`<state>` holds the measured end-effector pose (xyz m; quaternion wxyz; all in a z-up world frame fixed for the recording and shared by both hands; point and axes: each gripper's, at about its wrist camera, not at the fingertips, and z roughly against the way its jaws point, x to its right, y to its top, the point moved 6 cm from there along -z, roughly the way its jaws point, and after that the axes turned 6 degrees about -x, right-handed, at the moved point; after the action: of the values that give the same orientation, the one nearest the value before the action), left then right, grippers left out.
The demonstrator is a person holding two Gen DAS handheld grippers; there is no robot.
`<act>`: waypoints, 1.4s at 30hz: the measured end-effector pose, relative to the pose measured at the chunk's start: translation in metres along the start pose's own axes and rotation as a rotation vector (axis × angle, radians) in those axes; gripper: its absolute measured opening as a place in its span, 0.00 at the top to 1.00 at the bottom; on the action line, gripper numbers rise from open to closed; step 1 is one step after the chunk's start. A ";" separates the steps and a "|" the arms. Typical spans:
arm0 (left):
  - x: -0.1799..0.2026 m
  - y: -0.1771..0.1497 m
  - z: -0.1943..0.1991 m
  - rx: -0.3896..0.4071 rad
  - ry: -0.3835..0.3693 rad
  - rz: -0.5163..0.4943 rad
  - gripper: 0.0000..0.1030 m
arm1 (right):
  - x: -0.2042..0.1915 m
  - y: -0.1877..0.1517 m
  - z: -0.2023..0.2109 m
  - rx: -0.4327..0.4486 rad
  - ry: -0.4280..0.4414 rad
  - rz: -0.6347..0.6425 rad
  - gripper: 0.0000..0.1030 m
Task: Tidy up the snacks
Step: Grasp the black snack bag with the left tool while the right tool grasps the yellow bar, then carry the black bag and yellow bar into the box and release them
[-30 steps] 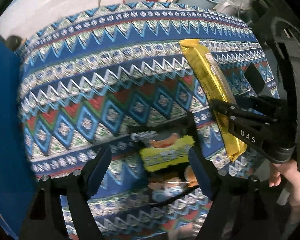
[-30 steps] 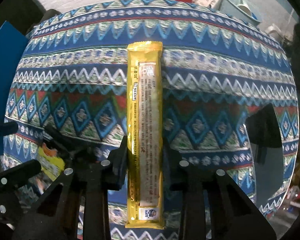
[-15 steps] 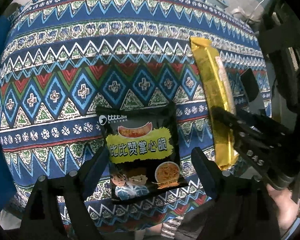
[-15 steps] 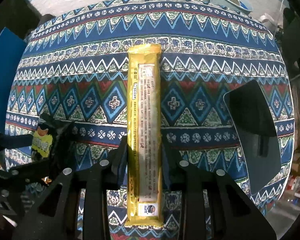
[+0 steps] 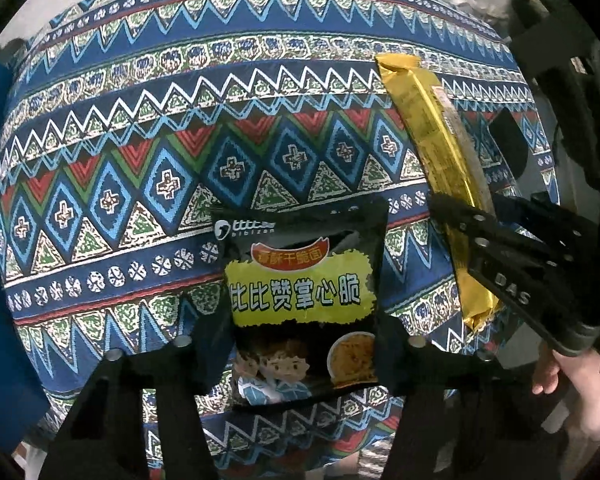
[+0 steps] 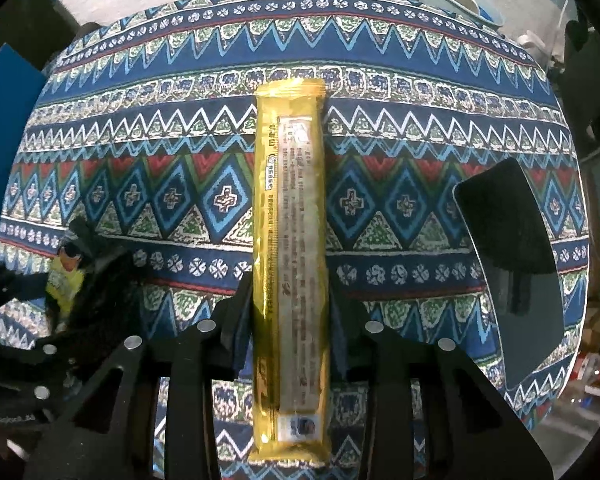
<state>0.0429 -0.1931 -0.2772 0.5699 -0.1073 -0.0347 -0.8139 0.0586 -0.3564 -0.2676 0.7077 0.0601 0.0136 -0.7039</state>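
Snacks sit in both our grippers above the patterned tablecloth. In the left wrist view, our left gripper has the black noodle snack bag between its fingers; the jaws have just been closing, and the pads now sit against the bag's two side edges, gripping it just over the cloth. To the right in the same view, our right gripper holds the long gold bar, which angles up and away across the cloth, and part of a hand shows at the lower right edge. In the right wrist view, our right gripper is clenched on the gold bar around its lower half, the bar running straight up the middle of the frame over the tablecloth; its jaws have just eased open slightly but the pads press on the wrapper. A black tray lies on the cloth to the right, well apart from the bar. At the left edge the left gripper shows with the snack bag, only partly visible.
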 end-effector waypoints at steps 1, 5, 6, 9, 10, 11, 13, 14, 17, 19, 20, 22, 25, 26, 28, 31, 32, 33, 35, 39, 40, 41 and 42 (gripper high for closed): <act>-0.002 -0.002 0.003 0.006 0.003 -0.005 0.44 | -0.001 0.000 0.001 0.007 -0.009 0.005 0.69; -0.005 0.000 0.015 0.055 0.042 -0.028 0.44 | -0.005 0.000 0.010 0.025 -0.007 0.023 0.70; -0.007 0.001 0.021 0.069 0.052 -0.033 0.44 | -0.008 0.001 0.012 0.029 -0.010 0.024 0.70; -0.011 0.004 0.034 0.106 0.075 -0.042 0.44 | -0.015 0.007 0.022 0.049 -0.005 0.022 0.70; -0.015 0.003 0.038 0.117 0.084 -0.044 0.44 | -0.016 0.006 0.028 0.056 -0.004 0.023 0.70; -0.017 0.003 0.041 0.126 0.092 -0.045 0.44 | -0.017 0.005 0.034 0.065 -0.004 0.025 0.70; -0.023 0.002 0.050 0.149 0.107 -0.049 0.44 | -0.017 0.005 0.044 0.061 -0.038 0.040 0.70; -0.026 0.001 0.054 0.157 0.116 -0.049 0.44 | -0.019 0.005 0.049 0.070 -0.035 0.041 0.70; -0.035 0.000 0.067 0.179 0.131 -0.045 0.44 | -0.022 0.009 0.064 0.088 -0.031 0.044 0.70; -0.046 -0.007 0.077 0.194 0.140 -0.046 0.44 | -0.027 0.010 0.071 0.100 -0.030 0.044 0.70; -0.050 -0.009 0.082 0.202 0.146 -0.046 0.44 | -0.027 0.010 0.074 0.109 -0.027 0.046 0.70; -0.054 -0.009 0.089 0.220 0.158 -0.043 0.44 | -0.032 0.015 0.080 0.125 -0.026 0.049 0.70; -0.059 -0.009 0.098 0.239 0.164 -0.036 0.44 | -0.042 0.019 0.084 0.146 -0.023 0.053 0.70; -0.060 -0.009 0.101 0.246 0.166 -0.034 0.44 | -0.044 0.019 0.087 0.155 -0.020 0.055 0.70; -0.063 -0.009 0.109 0.263 0.172 -0.031 0.44 | -0.048 0.023 0.090 0.172 -0.014 0.059 0.70; -0.067 -0.010 0.118 0.285 0.184 -0.026 0.44 | -0.057 0.027 0.096 0.197 -0.012 0.070 0.70; -0.069 -0.011 0.121 0.290 0.186 -0.024 0.44 | -0.060 0.029 0.098 0.207 -0.009 0.074 0.70; -0.070 -0.012 0.125 0.297 0.189 -0.023 0.44 | -0.061 0.030 0.098 0.212 -0.006 0.076 0.70; -0.073 -0.013 0.131 0.310 0.196 -0.021 0.44 | -0.067 0.033 0.104 0.227 0.001 0.081 0.70; -0.080 -0.016 0.144 0.337 0.211 -0.021 0.44 | -0.076 0.038 0.111 0.247 0.011 0.095 0.70; -0.081 -0.017 0.147 0.345 0.216 -0.020 0.44 | -0.080 0.039 0.114 0.254 0.012 0.101 0.70; -0.083 -0.018 0.151 0.352 0.220 -0.019 0.44 | -0.084 0.040 0.117 0.259 0.015 0.107 0.70; -0.085 -0.019 0.153 0.358 0.222 -0.017 0.44 | -0.087 0.040 0.118 0.263 0.018 0.110 0.70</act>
<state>0.0739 -0.0805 -0.1447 0.5731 0.0864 -0.1168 -0.8065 0.0897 -0.2825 -0.1386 0.7311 0.1595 -0.0757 -0.6590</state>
